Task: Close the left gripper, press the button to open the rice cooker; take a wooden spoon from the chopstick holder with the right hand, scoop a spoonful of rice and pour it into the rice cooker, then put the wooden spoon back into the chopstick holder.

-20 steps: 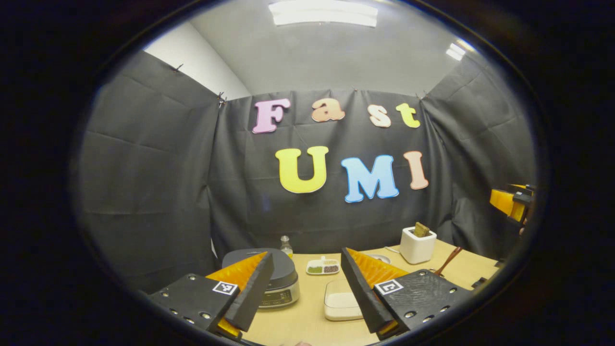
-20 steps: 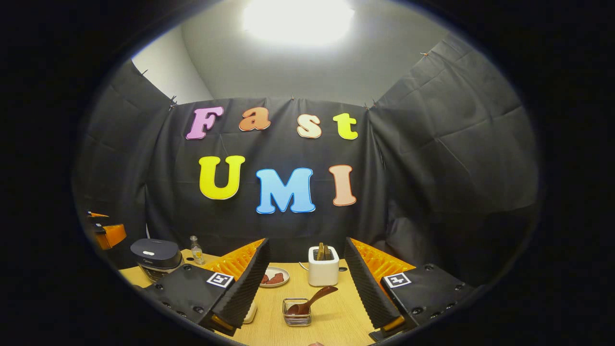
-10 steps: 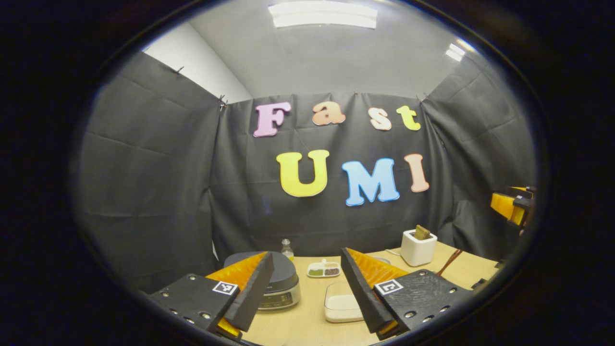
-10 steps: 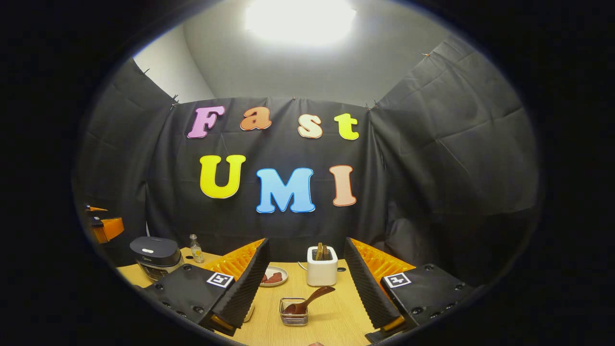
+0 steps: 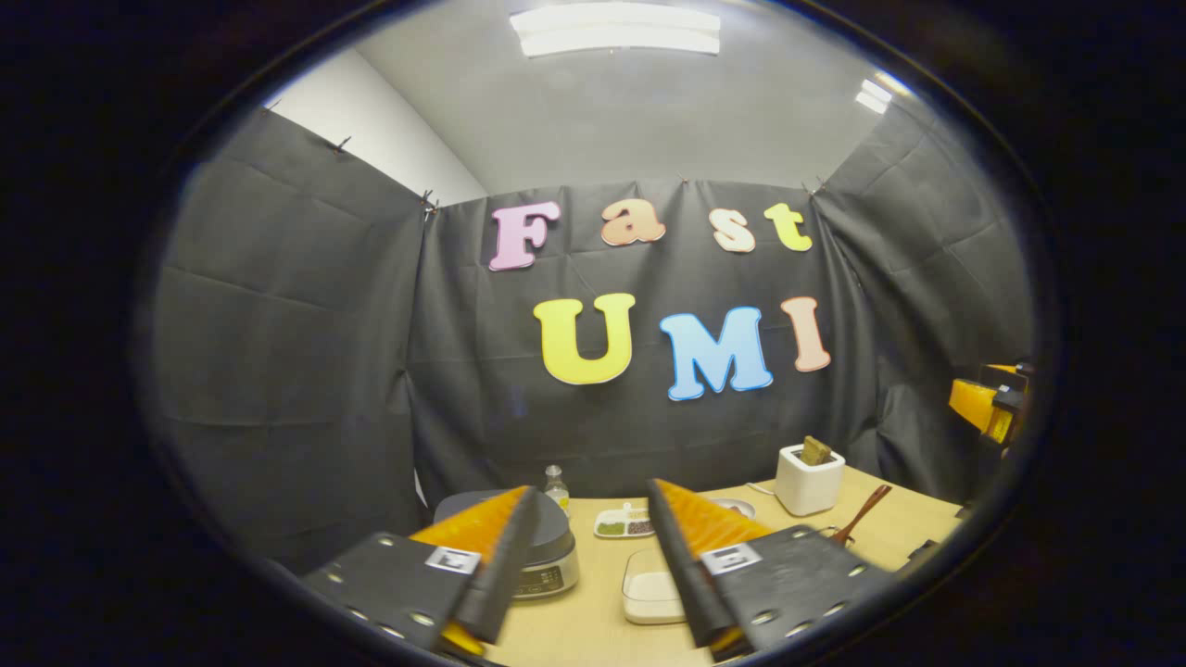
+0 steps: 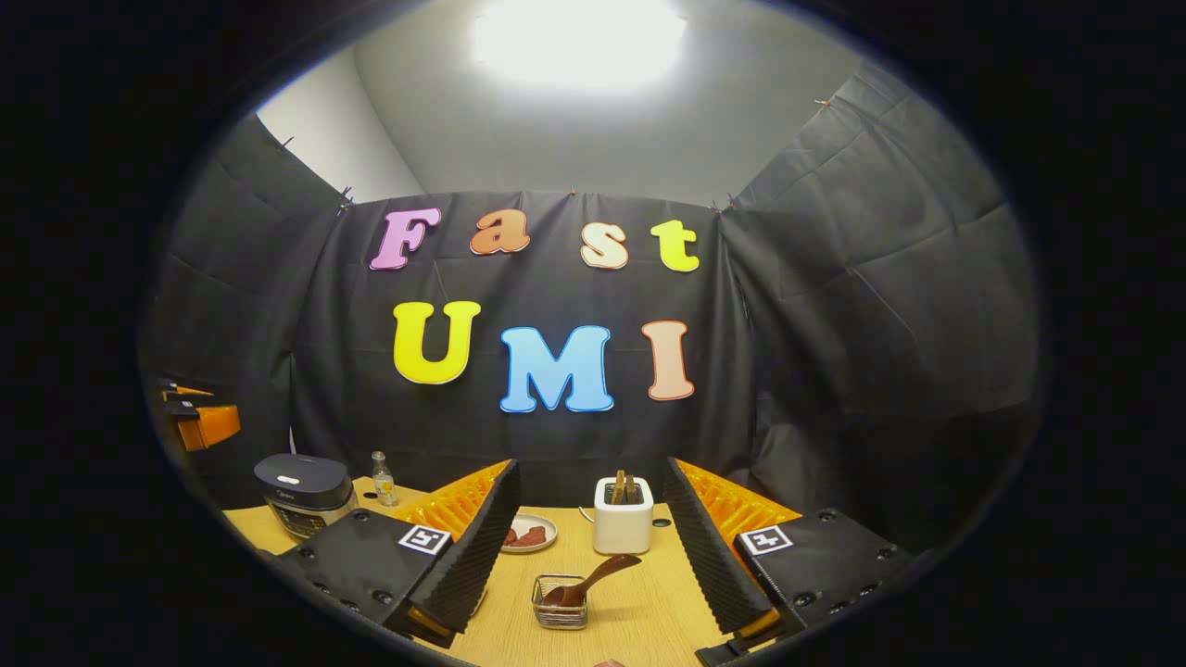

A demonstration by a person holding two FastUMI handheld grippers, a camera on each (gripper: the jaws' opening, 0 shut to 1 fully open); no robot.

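Both the left tool (image 5: 586, 565) and right tool (image 6: 586, 547) are held spread above the worktop (image 6: 639, 621), nothing gripped; the rice cooker (image 6: 302, 491) is seen shut.

Dark grey lid on silver-bodied cooker (image 6: 302, 491); brown wooden spoon (image 6: 586, 584) in silvery wire holder (image 6: 560, 605); pale wood-grain table (image 6: 639, 616); white toaster (image 6: 623, 515) with brown slices; white plate (image 6: 530, 534) with reddish pieces; clear tub (image 5: 650, 590) of white rice; white dish (image 5: 624, 523) with green and dark fillings
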